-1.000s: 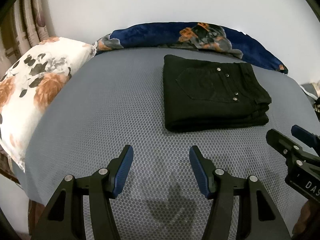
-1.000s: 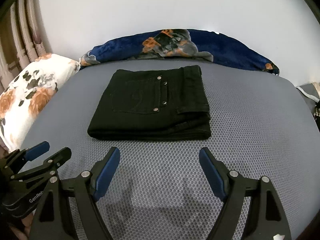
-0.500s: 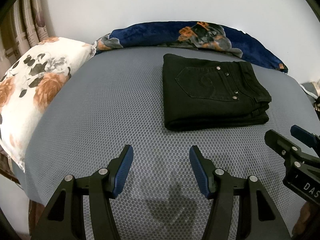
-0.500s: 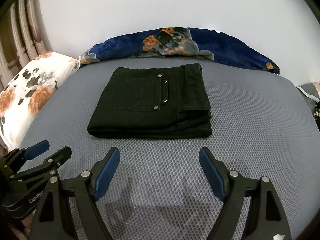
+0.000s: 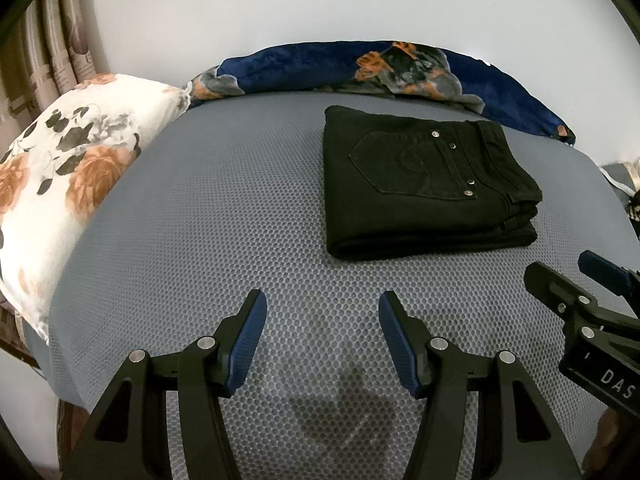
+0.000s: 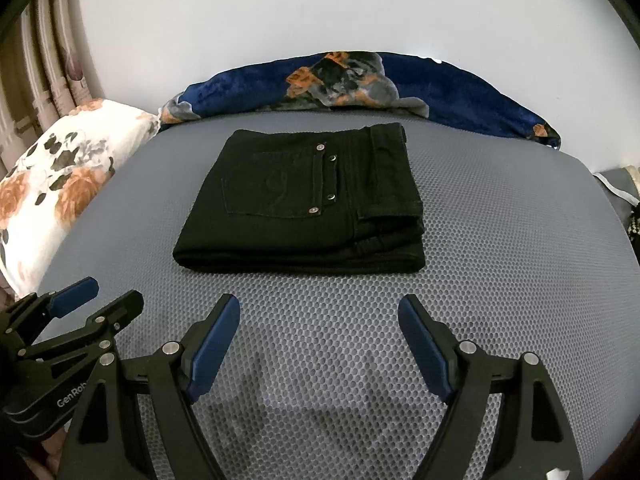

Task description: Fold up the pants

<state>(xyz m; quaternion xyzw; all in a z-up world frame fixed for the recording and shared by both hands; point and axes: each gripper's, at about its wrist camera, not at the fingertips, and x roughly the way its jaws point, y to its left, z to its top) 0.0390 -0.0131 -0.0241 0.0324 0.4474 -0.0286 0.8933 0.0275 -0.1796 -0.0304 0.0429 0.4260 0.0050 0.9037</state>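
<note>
A bed (image 6: 500, 240) is seen, covered with a grey mesh sheet of honeycomb texture. Black pants (image 6: 304, 204) are laid on it, folded into a compact rectangle, back pocket and metal rivets facing up; stacked layers are visible at the near edge. A white pillow (image 5: 68, 176) with orange and grey flowers is placed at the left edge of the bed. A dark blue blanket (image 6: 360, 84) with an orange and grey pattern is bunched along the far edge, against the wall. Pants are apart from pillow; the far edge of the pants lies near the blanket. Faint shadows are noted on the near part of the sheet.
</note>
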